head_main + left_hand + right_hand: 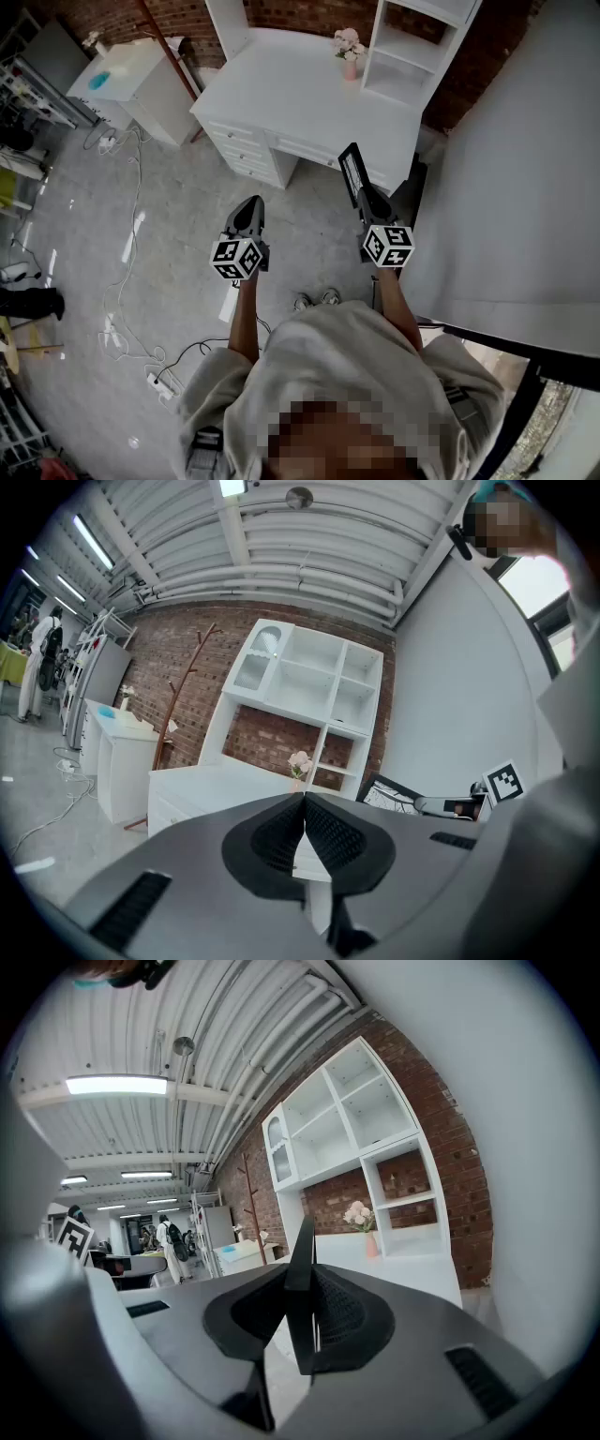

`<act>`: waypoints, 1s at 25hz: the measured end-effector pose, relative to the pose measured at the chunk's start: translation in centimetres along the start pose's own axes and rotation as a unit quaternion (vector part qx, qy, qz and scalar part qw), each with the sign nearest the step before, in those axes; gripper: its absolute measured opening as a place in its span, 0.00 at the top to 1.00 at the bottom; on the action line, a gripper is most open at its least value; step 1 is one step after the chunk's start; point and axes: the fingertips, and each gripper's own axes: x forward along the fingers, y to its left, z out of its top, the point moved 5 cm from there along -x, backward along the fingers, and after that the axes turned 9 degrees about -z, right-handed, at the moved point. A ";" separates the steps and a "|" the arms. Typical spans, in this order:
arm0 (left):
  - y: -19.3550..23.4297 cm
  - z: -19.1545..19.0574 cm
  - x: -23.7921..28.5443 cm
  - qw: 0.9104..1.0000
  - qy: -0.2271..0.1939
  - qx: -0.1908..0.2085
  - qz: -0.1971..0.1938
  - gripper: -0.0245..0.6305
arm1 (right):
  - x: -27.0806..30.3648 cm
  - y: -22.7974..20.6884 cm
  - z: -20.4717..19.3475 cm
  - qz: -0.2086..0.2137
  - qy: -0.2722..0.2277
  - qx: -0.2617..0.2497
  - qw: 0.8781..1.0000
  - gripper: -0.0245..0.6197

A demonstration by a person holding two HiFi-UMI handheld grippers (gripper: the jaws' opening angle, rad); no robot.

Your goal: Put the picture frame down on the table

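Observation:
A black picture frame [351, 172] stands up out of my right gripper [368, 199], which is shut on its lower edge, in the air short of the white desk [281, 89]. In the right gripper view the frame [301, 1269] shows edge-on as a thin dark blade pinched between the jaws of my right gripper [307, 1288]. My left gripper [249, 212] hovers level with it to the left, shut with nothing in it. In the left gripper view my left gripper [302, 825] has its pads pressed together, and the frame [391, 795] appears at the right, in front of the desk [211, 787].
A vase of pink flowers [348, 49] stands at the desk's back right beside a white shelf unit [412, 47]. A small white cabinet [141, 80] is left of the desk. Cables and a power strip [161, 382] lie on the grey floor. A white wall [525, 187] runs close on the right.

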 end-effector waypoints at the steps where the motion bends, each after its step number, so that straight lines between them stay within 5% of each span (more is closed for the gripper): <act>1: 0.0 0.0 -0.1 1.000 0.000 0.001 0.000 0.94 | 0.0 0.0 0.1 0.000 0.000 -0.001 1.000 0.84; 25: -0.9 0.0 0.0 1.000 0.005 0.007 0.002 0.94 | -0.2 -0.5 0.1 0.004 0.004 0.007 1.000 0.84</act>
